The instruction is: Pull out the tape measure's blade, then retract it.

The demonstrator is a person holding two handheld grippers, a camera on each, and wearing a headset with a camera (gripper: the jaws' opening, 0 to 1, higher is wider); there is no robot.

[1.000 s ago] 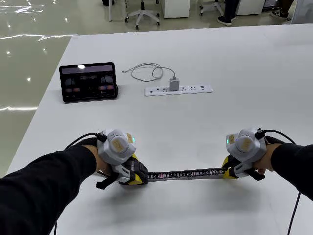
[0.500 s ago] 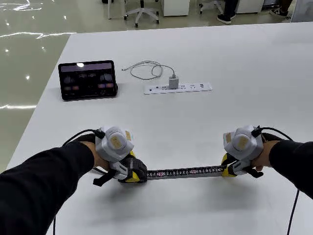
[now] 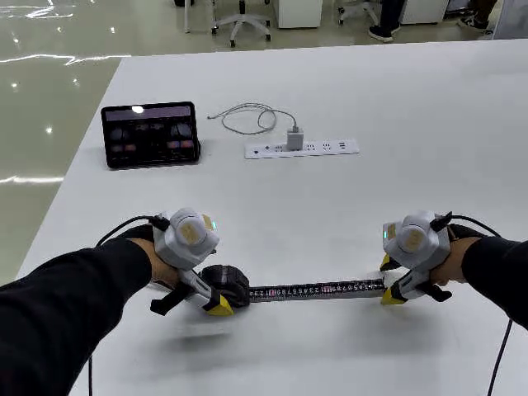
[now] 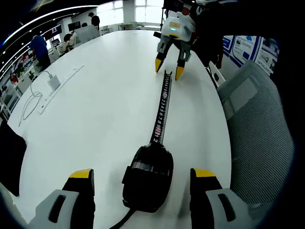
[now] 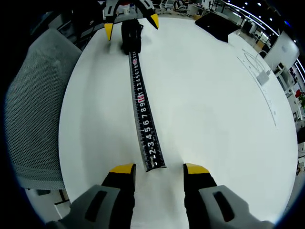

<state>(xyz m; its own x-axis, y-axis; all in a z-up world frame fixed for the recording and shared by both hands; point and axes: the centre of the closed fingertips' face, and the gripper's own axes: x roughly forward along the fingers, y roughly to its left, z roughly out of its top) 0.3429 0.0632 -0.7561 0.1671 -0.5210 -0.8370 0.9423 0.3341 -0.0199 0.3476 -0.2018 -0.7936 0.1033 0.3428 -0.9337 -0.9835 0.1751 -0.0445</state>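
Observation:
A black tape measure case (image 3: 228, 284) lies on the white table (image 3: 330, 206) with its blade (image 3: 318, 290) drawn out flat to the right. My left gripper (image 3: 221, 290) is open, its yellow-tipped jaws standing wide on either side of the case (image 4: 147, 179) without pressing it. My right gripper (image 3: 388, 282) is open too, and the blade's hook end (image 5: 155, 164) lies loose between its fingertips (image 5: 123, 168). In the left gripper view the blade (image 4: 161, 112) runs to the right gripper (image 4: 167, 67). In the right gripper view the left gripper (image 5: 131, 25) straddles the case (image 5: 131, 32).
A dark tablet (image 3: 150, 134) stands at the back left. A white power strip (image 3: 302, 149) with a charger and looped cable (image 3: 247, 120) lies mid-table. A grey mesh chair (image 4: 257, 124) sits by the near table edge. Shiny floor lies beyond the left edge.
Both grippers have opened: the left has let go of the case and the right has let go of the blade's end. The blade stays drawn out at about the same length.

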